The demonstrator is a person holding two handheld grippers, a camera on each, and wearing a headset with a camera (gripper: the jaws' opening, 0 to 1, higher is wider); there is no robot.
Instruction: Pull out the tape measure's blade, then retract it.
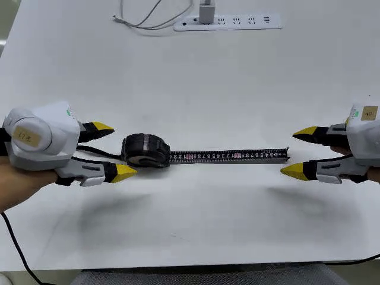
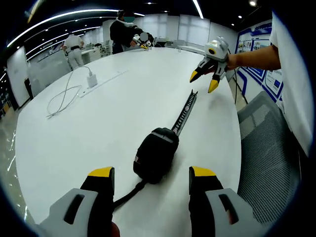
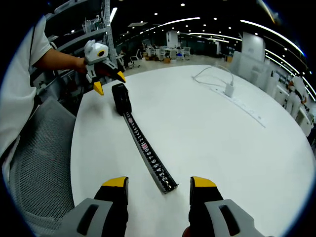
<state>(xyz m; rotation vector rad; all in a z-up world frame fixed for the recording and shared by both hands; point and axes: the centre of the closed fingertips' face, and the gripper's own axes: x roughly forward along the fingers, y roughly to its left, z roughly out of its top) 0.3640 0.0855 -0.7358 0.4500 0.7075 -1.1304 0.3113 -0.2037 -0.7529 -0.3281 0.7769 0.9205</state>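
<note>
Tape measure case (image 1: 145, 151) black; blade (image 1: 228, 156) black with white numerals and a few red marks. Left gripper (image 1: 116, 149), right gripper (image 1: 300, 151): white shells, black jaws, yellow tips. Table (image 1: 190, 77) and power strip (image 1: 228, 22) white. Chair (image 2: 266, 143) grey mesh.

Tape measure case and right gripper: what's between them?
The pulled-out blade, flat on the white table, runs from the case to the right gripper's open jaws. Clear in the head view and right gripper view.

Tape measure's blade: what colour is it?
The blade is black with white numbers and some red marks, clearest in the right gripper view.
</note>
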